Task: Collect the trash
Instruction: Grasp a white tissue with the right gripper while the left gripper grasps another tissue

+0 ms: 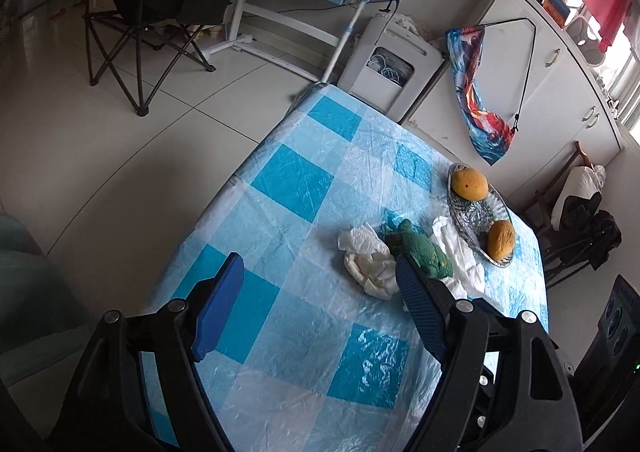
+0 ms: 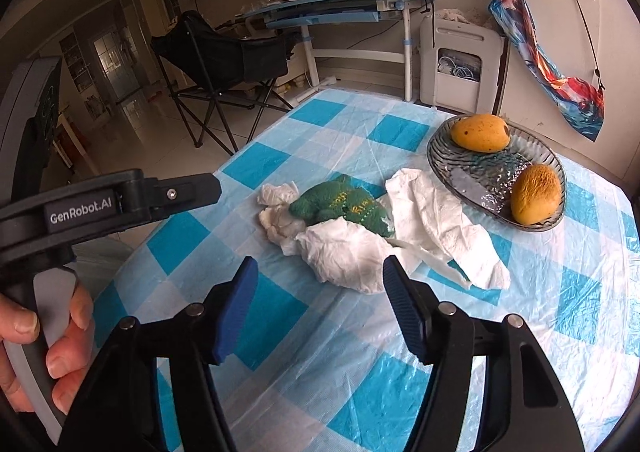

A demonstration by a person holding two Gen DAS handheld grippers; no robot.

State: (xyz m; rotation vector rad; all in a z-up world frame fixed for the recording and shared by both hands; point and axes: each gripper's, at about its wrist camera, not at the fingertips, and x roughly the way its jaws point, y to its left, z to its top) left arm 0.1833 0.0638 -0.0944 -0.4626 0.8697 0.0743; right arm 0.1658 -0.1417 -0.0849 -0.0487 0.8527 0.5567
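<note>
Checked tablecloth (image 2: 280,332) carries crumpled tissues (image 2: 344,256) touching a green toy (image 2: 340,208); the right gripper (image 2: 316,284), wide and empty, risks snagging the toy too.

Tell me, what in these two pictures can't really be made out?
- Left wrist view: part of the white tissue and green cloth is hidden behind the tool's finger.
- Right wrist view: the yellow lettering on the green cloth is too small to read.
- Both views: no bin for the trash is in frame.
</note>
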